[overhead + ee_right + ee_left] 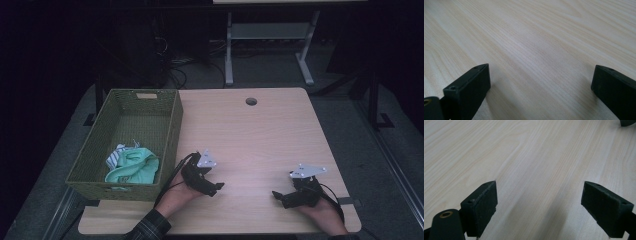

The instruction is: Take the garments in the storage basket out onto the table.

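Down in the near end of the green basket (125, 145) lies a bundle of cloth (132, 167), mint green with a striped bit, all crumpled and soft. It sits at the left of the wooden surface (250, 140). Both claws rest low on bare wood, well apart from it. The left claw (539, 205) is spread wide and holds nothing. The right claw (540, 90) is the same. I think a grab could snag the basket's woven wall and tip it.
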Demonstrator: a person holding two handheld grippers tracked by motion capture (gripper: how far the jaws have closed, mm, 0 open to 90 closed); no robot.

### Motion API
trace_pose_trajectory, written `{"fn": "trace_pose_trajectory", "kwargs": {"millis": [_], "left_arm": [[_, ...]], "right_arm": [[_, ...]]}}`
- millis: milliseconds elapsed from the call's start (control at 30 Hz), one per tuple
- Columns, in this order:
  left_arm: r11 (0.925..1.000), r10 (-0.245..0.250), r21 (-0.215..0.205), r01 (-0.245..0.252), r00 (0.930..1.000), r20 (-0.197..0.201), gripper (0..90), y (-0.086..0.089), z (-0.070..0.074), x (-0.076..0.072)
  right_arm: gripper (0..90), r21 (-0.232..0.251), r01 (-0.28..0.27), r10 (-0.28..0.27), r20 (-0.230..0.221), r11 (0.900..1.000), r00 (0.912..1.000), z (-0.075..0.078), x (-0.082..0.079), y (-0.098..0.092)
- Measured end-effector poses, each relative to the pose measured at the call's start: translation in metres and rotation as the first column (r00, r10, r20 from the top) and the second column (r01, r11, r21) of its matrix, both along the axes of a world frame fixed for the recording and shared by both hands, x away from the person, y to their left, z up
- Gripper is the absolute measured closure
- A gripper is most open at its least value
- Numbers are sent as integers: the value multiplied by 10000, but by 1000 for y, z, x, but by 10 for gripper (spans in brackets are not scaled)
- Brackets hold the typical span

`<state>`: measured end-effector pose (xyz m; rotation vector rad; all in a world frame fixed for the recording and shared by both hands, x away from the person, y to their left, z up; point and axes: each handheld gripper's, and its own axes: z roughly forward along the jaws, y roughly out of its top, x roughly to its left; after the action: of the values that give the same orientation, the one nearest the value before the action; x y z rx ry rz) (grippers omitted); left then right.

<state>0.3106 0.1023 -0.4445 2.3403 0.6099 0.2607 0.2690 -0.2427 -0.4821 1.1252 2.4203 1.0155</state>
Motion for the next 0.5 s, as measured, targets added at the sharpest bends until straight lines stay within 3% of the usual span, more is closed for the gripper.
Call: {"fn": "trace_pose_trajectory", "kwargs": {"millis": [500], "left_arm": [[9998,167,-115,-165,9997,200,128,1,10,5]], "right_arm": [[16,-5,-62,62,49,10000,10000,0,1,0]]}}
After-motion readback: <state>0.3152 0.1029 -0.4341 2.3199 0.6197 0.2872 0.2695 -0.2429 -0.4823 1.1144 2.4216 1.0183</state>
